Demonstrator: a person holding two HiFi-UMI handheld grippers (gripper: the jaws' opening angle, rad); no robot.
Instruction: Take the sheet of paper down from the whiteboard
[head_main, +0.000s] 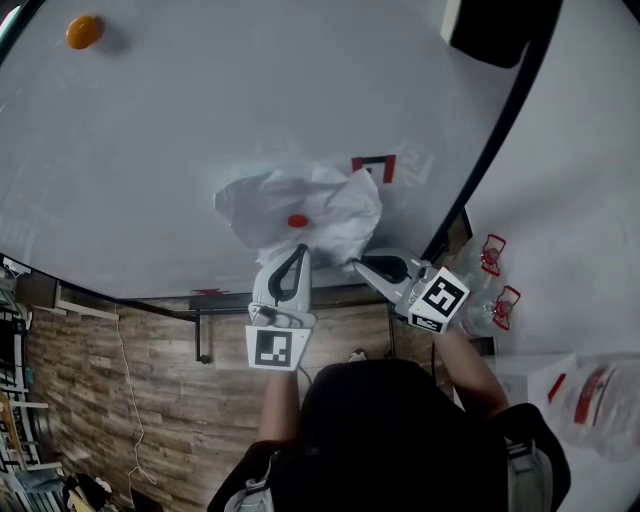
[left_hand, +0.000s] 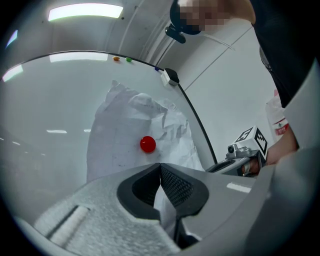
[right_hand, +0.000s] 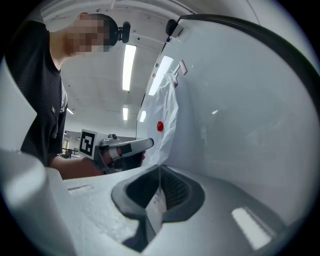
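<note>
One crumpled sheet of paper (head_main: 325, 200) hangs on the whiteboard (head_main: 200, 120) under one red magnet (head_main: 298, 221). The left gripper (head_main: 298, 251) and right gripper (head_main: 356, 264) both pinch its lower edge.

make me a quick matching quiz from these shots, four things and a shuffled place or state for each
1 sheet of paper
2 red magnet
3 orange magnet
4 left gripper

A alone on bare whiteboard
B crumpled and white
C shut on the sheet's lower edge
D on the sheet's middle

Pairs: 1-B, 2-D, 3-A, 4-C
</note>
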